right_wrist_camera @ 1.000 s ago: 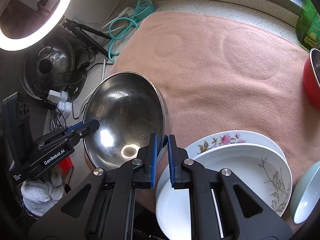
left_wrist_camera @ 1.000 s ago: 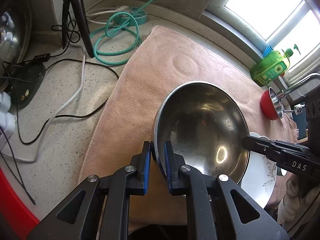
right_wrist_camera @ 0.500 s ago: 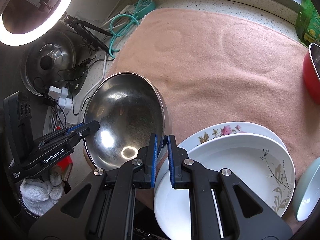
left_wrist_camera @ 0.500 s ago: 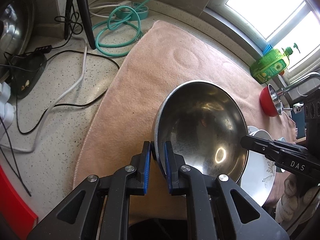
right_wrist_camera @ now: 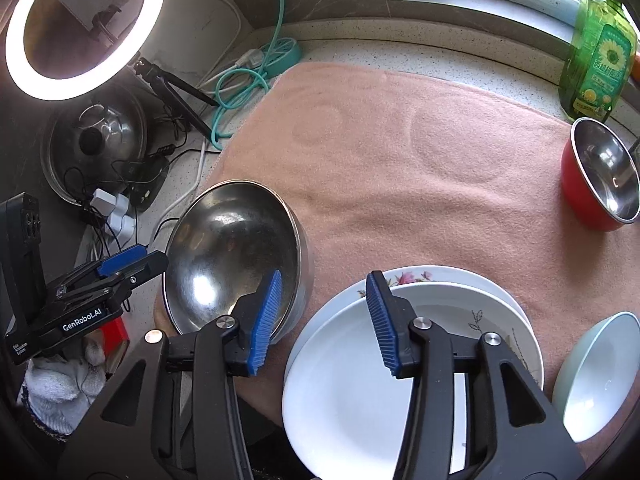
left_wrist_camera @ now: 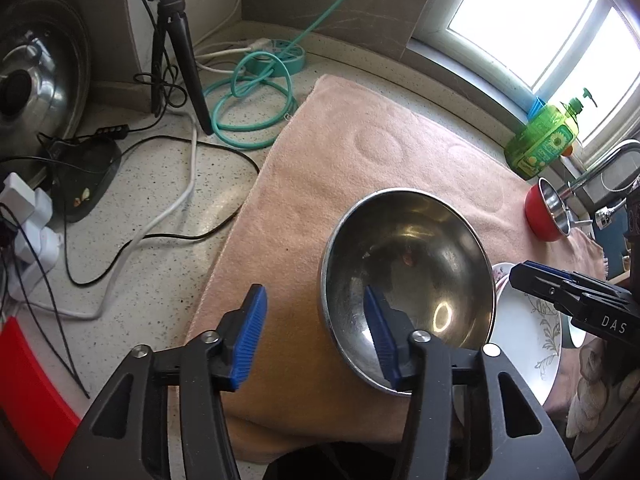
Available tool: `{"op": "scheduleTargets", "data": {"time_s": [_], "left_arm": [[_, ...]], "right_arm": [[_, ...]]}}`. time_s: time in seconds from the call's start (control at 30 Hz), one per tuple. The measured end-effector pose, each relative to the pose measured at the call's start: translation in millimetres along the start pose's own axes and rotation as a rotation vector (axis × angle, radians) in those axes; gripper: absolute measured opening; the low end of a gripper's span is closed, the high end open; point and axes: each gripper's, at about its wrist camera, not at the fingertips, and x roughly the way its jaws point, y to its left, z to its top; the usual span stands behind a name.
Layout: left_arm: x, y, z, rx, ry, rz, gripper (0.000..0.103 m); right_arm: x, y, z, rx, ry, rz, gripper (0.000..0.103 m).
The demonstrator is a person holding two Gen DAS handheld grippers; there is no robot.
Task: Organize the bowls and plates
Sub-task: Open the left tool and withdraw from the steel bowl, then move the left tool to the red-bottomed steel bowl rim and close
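Note:
A large steel bowl (left_wrist_camera: 408,264) (right_wrist_camera: 228,248) sits on the pink towel (left_wrist_camera: 340,168). My left gripper (left_wrist_camera: 314,312) straddles its near left rim and its jaws are opening: one pad is inside the bowl, the other outside, and neither presses. My right gripper (right_wrist_camera: 324,300) is opening too, with one pad over the bowl's right rim and the other above a white plate (right_wrist_camera: 352,384). That plate is stacked on a floral plate (right_wrist_camera: 436,276). A pale green bowl (right_wrist_camera: 596,372) lies at the right, and a red bowl (right_wrist_camera: 596,184) lies farther back.
A green dish-soap bottle (right_wrist_camera: 596,48) stands by the window. Left of the towel lie a teal hose (left_wrist_camera: 256,96), cables, plug adapters (left_wrist_camera: 28,224), a tripod (left_wrist_camera: 180,48), a ring light (right_wrist_camera: 80,28) and a steel pot lid (right_wrist_camera: 96,148). A tap (left_wrist_camera: 608,168) is at far right.
Both grippers were shut on opposite sides of the steel bowl's rim; both have now let go and stand open. The right gripper has drawn back a little.

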Motion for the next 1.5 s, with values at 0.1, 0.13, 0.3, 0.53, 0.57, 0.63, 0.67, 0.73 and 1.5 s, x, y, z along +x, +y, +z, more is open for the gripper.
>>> {"op": "scheduleTargets", "data": {"time_s": [0.1,0.13,0.3,0.53,0.57,0.63,0.67,0.73,1.5], "left_arm": [[-11,-4,0,0.017,-0.023,0.001,0.068],[-13,-5,-1,0.024,-0.025,0.004,0.068],[-15,-19,-3,0.044,-0.024,-0.002,0.069],[-21,-43,-3,0.071,-0.036,-0.031,0.069],[-21,-46,-2,0.073,-0.037,-0.032,0.069],[-20,-53,-1,0.082,-0.037,-0.037,0.069],[-20,-57,0,0.087,-0.035,-0.04,0.069],[-19,-64,0,0.095,-0.032,-0.048,0.069],[11,-186,6,0.242,-0.012,-0.105,0.069]], "right_arm": [[-18,-3,-4,-0.008,-0.059,-0.002,0.07],[-25,-4,-6,-0.013,-0.079,-0.006,0.073],[-54,-7,-18,-0.077,-0.162,-0.073,0.082],[-87,-36,-30,-0.007,-0.21,-0.104,0.084],[-92,-43,-32,0.013,-0.219,-0.105,0.084],[-101,-56,-37,0.06,-0.238,-0.114,0.084],[-106,-63,-39,0.084,-0.248,-0.121,0.085],[-116,-79,-44,0.122,-0.269,-0.123,0.085],[-178,-207,-64,0.176,-0.313,-0.343,0.091]]}}
